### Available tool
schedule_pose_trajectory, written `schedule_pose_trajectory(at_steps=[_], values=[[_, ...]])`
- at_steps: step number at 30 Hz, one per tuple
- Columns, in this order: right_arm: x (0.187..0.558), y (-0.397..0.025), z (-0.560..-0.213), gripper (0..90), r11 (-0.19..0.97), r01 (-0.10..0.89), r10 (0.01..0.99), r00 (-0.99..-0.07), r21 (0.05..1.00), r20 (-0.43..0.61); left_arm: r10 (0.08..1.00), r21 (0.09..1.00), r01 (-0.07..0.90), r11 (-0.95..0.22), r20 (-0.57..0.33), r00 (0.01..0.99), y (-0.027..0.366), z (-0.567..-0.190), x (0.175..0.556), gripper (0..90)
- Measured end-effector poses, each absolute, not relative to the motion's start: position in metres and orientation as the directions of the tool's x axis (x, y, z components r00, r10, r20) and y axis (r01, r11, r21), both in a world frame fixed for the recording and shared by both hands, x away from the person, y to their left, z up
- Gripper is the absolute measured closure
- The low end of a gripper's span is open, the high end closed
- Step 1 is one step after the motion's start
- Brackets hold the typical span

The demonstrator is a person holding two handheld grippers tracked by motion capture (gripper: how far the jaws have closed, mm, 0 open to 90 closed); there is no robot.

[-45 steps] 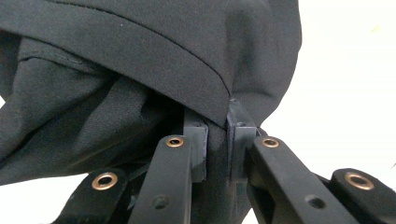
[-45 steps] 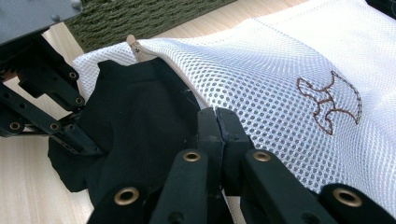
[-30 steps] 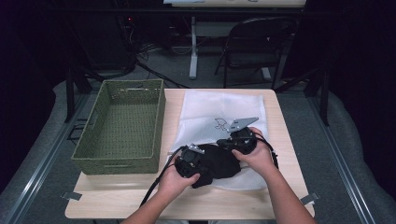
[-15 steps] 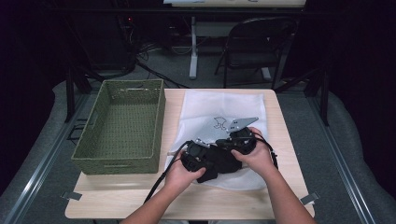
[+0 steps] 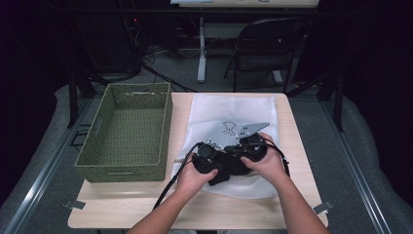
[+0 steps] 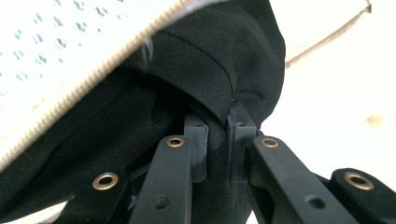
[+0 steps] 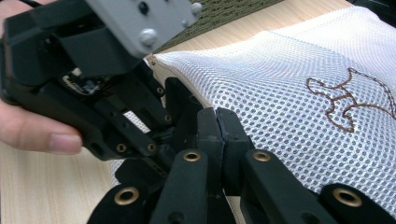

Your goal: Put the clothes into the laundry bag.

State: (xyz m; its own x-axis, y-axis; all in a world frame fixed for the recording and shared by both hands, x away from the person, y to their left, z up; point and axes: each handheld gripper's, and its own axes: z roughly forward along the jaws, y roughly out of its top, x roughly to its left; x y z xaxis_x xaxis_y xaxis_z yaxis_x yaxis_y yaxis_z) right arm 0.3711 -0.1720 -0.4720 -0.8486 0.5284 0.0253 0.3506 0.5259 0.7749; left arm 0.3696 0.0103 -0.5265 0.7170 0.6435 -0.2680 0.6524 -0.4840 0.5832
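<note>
**Both tongs bunched up at the mouth of the mesh bag**

The white mesh laundry bag (image 5: 234, 117) lies flat on the bench (image 5: 146, 204), just right of the green woven basket (image 5: 127, 131). A black garment (image 6: 205, 56) sits at the bag's near edge, by its zipper (image 6: 79, 93), partly under the mesh. The left tongs (image 6: 215, 140) are pinched narrow on a fold of that black cloth. The right tongs (image 7: 218, 135) are closed tight at the bag's zippered edge, but I can't tell what they're pinching. Both hands sit close together, tongs nearly touching.
</note>
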Motion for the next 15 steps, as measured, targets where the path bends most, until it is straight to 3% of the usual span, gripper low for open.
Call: schedule_pose_trajectory(at_steps=[15], values=[[0.371, -0.172, -0.472, 89.7, 0.523, 0.35, 0.524, -0.851, 0.777, 0.031, 0.671, 0.599, 0.67, -0.438, -0.277, 0.687, 0.005, -0.528, 0.381, 82.4]])
